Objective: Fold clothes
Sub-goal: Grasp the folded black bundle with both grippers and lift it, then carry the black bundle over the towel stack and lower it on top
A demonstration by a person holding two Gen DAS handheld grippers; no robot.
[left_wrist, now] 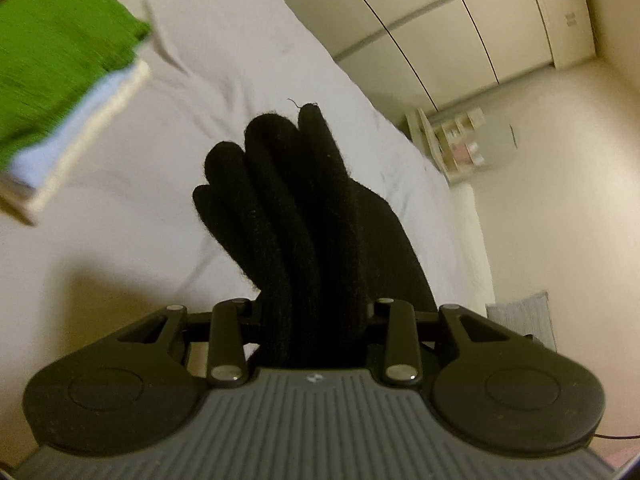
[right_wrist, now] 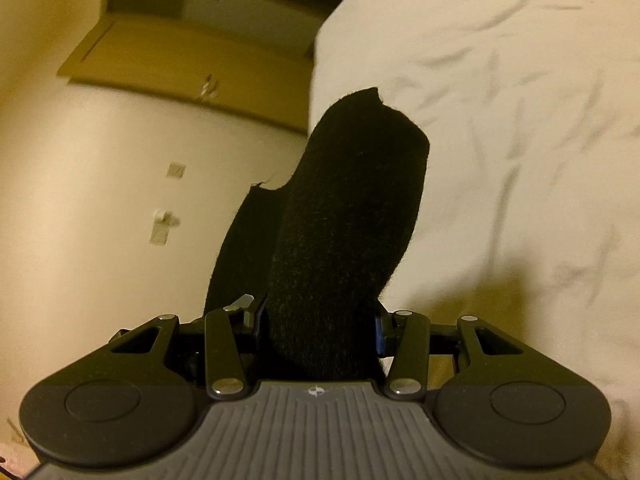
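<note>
A black fuzzy garment [left_wrist: 288, 200] is bunched in thick folds between the jaws of my left gripper [left_wrist: 316, 316], which is shut on it above the white bed [left_wrist: 160, 160]. The cloth hides the fingertips. In the right wrist view another bunch of the same black garment [right_wrist: 352, 208] rises from my right gripper [right_wrist: 320, 324], also shut on it. A loose flap hangs to its left. This gripper is near the edge of the bed [right_wrist: 520, 120], with floor below on the left.
A folded stack with a green piece [left_wrist: 60, 60] on top of light blue and white ones lies on the bed at the upper left. Pale wardrobe doors [left_wrist: 440, 20] and a small shelf [left_wrist: 456, 144] stand beyond the bed. A cardboard box [right_wrist: 180, 40] sits on the floor.
</note>
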